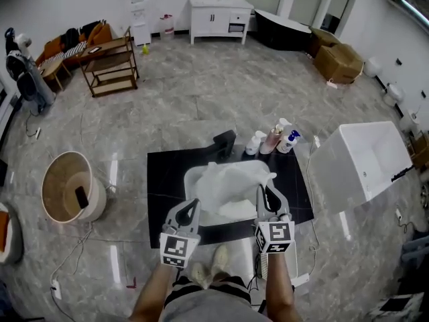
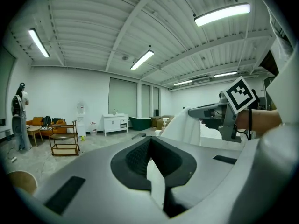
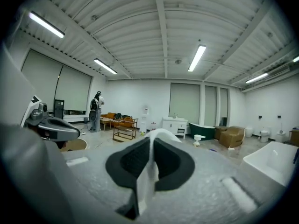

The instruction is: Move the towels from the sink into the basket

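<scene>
Left gripper point(image 1: 193, 206) and right gripper point(image 1: 267, 194), jaws clamping one towel point(image 1: 231, 178); hanging slack could snag before the basket point(image 1: 51, 173), nine o'clock.

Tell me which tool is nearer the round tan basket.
Left. The left tool grips the white towel on the side toward the round tan basket; right tool grips its far side.

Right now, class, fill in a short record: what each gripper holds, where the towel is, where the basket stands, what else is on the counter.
left gripper: shut on the towel
right gripper: shut on the same towel
towel: white, held between both grippers over the sink
basket: on the floor at left, apart from the counter
counter: black, three bottles behind the sink
</scene>
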`<state>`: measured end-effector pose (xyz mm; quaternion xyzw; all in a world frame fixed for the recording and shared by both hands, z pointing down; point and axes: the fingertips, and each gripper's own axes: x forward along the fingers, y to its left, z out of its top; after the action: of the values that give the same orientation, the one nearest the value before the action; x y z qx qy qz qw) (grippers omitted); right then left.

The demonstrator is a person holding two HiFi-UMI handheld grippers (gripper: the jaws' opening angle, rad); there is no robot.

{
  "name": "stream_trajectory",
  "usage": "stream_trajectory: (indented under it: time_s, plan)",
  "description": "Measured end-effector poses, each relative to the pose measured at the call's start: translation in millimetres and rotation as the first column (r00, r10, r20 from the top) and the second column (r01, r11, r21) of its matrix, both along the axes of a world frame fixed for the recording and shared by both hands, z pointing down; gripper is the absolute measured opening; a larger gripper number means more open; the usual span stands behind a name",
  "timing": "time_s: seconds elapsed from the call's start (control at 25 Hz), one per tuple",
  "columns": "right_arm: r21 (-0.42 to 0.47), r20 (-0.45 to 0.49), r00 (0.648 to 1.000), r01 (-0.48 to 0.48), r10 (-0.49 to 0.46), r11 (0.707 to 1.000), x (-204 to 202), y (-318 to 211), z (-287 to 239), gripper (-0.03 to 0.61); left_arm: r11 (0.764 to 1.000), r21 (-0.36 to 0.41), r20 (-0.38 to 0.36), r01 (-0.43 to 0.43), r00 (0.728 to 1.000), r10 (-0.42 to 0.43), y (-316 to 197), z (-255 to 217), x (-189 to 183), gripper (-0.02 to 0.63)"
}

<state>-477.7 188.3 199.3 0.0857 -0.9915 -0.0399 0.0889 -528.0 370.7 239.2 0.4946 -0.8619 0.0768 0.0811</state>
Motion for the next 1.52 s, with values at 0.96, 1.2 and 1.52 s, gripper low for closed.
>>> stream_trajectory:
  time_s: [0.96,1.2,1.52]
  plan:
    - [0.052,0.112,0.869,-0.490,0.482,0.870,297,-64,-60,0.023,0.919,0.040,0.078,-0.392,0.918,0.388,-92,-36,176,0.009]
    - [0.048,0.133,0.781,-0.620,0.610,0.783,416,-101,-68,0.023,0.869,0.037,0.088,-0.494,0.868,0.489,-149,-43,257,0.009]
    - [0.045,0.122,0.680,-0.732,0.723,0.680,572,-142,-70,0.023,0.800,0.025,0.092,-0.599,0.798,0.595,-209,-46,389,0.009]
